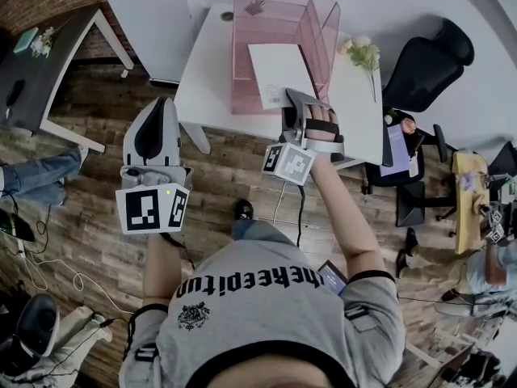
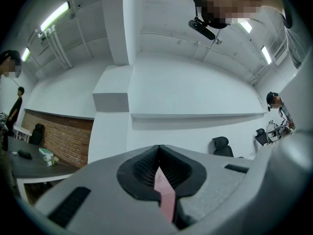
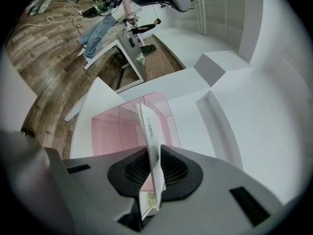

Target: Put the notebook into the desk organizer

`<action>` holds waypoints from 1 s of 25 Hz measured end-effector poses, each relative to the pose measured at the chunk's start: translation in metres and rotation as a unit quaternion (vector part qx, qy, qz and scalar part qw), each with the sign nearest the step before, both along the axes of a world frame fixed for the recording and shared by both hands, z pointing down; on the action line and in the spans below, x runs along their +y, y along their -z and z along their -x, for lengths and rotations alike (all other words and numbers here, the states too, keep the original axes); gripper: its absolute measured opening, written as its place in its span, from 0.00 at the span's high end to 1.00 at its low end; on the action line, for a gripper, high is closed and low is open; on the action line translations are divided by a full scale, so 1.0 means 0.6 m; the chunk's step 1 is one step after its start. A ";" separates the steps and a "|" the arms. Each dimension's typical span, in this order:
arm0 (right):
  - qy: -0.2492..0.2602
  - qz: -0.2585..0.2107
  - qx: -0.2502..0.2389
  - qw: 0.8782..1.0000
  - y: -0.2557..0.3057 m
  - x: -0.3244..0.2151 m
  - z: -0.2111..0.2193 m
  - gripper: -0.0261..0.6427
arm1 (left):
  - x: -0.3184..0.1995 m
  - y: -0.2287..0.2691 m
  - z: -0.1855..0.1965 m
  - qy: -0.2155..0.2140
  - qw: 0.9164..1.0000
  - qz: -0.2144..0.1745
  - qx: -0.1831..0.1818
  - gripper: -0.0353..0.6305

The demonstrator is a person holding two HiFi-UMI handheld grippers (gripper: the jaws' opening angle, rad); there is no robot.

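Note:
The white notebook [image 1: 279,71] lies tilted over the pink mesh desk organizer [image 1: 323,23] on the white desk [image 1: 206,79]. Its near edge sits in my right gripper [image 1: 302,100], whose pads lie against both faces. In the right gripper view the notebook [image 3: 149,131] stands on edge between the jaws of the right gripper [image 3: 149,153], with the organizer [image 3: 115,131] just beyond and below. My left gripper [image 1: 157,107] hangs over the wooden floor to the left of the desk, apart from everything. In its own view the left gripper [image 2: 157,149] is shut, facing a white wall.
A small bunch of flowers [image 1: 363,51] lies on the desk right of the organizer. A black office chair [image 1: 424,67] stands at the right. A dark table [image 1: 32,63] is at far left, with a person's legs [image 1: 36,176] and cables on the floor below it.

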State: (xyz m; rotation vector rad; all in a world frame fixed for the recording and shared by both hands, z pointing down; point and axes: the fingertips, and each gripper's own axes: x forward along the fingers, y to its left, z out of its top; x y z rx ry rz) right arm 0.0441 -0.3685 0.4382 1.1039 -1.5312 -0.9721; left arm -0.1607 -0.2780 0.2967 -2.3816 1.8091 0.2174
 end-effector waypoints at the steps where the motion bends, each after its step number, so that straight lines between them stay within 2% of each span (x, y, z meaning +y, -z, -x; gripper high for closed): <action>1: 0.002 0.000 0.003 1.000 -0.002 -0.002 0.002 0.90 | -0.001 -0.001 0.001 0.000 1.000 0.000 0.000 0.94; 10: 0.013 -0.001 0.016 1.000 -0.010 -0.024 0.010 0.88 | -0.006 -0.003 0.004 0.007 1.000 0.003 0.000 0.94; 25: 0.052 0.007 -0.007 0.999 -0.031 0.004 0.020 0.80 | -0.002 -0.002 -0.009 0.002 1.000 0.002 -0.002 0.94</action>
